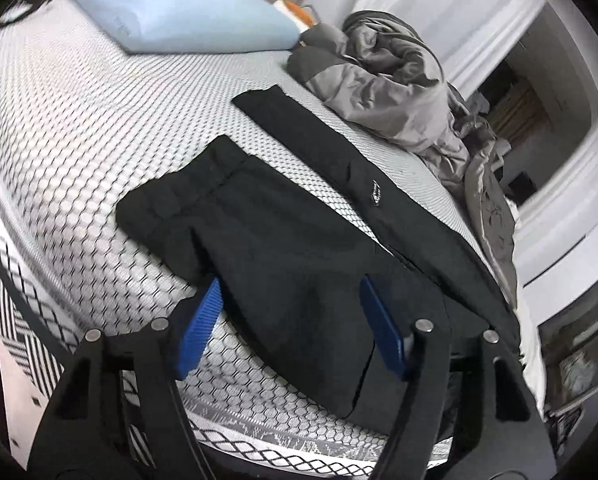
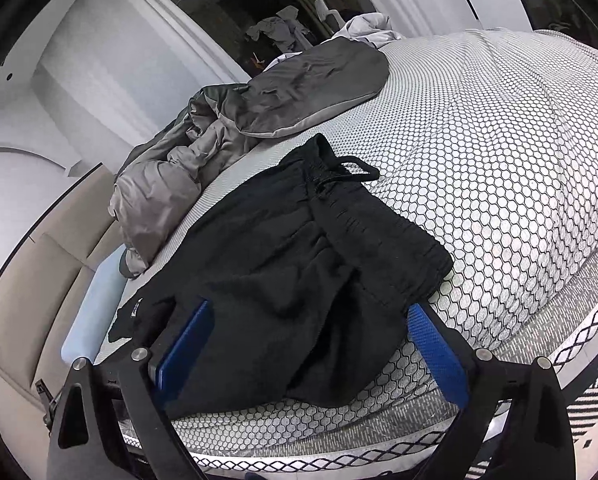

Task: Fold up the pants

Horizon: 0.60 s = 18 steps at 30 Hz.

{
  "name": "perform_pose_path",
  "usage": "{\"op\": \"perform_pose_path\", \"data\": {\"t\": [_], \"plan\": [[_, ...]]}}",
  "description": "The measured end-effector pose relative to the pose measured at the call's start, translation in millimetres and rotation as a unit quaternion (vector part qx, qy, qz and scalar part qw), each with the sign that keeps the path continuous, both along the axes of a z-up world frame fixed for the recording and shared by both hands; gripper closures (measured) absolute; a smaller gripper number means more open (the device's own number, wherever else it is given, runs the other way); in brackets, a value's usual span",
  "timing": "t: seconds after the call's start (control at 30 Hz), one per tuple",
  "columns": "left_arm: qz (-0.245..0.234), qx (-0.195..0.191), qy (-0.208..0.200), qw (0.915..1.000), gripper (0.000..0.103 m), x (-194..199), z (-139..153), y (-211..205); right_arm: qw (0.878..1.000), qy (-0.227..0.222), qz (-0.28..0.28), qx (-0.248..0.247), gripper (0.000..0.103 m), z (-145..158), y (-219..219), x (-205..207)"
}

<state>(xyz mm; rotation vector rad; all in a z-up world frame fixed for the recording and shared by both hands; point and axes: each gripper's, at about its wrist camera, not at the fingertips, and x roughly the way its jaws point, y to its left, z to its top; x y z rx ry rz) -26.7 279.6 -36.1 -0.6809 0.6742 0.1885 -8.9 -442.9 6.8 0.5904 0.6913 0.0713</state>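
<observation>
Both pairs of blue-padded fingers stand apart with nothing pinched between them: the left gripper [image 1: 291, 320] hangs over the near part of one trouser leg, its left pad [image 1: 199, 322] over the mattress just beside the cloth and its right pad [image 1: 383, 326] above the black fabric, while the right gripper [image 2: 313, 344] straddles the bunched waist end, its left pad [image 2: 185, 350] over the cloth and its right pad [image 2: 439, 354] at the cloth's edge; whether any pad actually touches the fabric cannot be told. Beneath everything lies the mattress [image 1: 79, 128], white with a dark honeycomb print, which fills most of both views. On it the black pants [image 1: 267, 220] lie near the front edge, the two legs spread apart in a V in the left wrist view, and the gathered waistband with its drawstring loop [image 2: 355, 168] showing in the right wrist view. Behind the pants a rumpled grey duvet [image 1: 379, 76] is heaped along the far side of the bed. A pale blue pillow [image 1: 179, 8] rests at the head end. Smallest, a white logo [image 1: 375, 194] marks the farther leg.
</observation>
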Motion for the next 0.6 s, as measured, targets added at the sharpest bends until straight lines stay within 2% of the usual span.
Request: {"op": "perform_pose_path", "data": {"t": [0.07, 0.13, 0.2, 0.37, 0.57, 0.6], "plan": [[-0.001, 0.002, 0.027, 0.9996, 0.036, 4.7, -6.2, -2.4, 1.000, 0.002, 0.000, -0.002, 0.004, -0.8, 0.6, -0.5], [0.001, -0.023, 0.048, 0.9986, 0.036, 1.4, -17.2, -0.9, 1.000, 0.007, -0.001, -0.003, 0.004, -2.5, 1.2, -0.4], [0.003, -0.027, 0.045, 0.9986, 0.036, -4.9, -21.1, -2.9, 1.000, 0.010, -0.001, -0.002, 0.004, -4.5, 0.9, -1.5], [-0.012, -0.008, 0.043, 0.9989, 0.036, -14.6, -20.9, -11.8, 1.000, 0.016, -0.004, -0.003, 0.004, -9.4, -1.7, -1.9], [0.003, -0.018, 0.018, 0.9997, 0.036, 21.9, -22.0, 5.0, 1.000, 0.012, -0.002, 0.002, 0.004, -9.4, -0.8, 2.4], [0.016, -0.026, 0.018, 0.9994, 0.044, 25.3, -24.2, 10.8, 1.000, 0.012, -0.002, 0.001, 0.004, -9.9, -0.3, 2.7]]}}
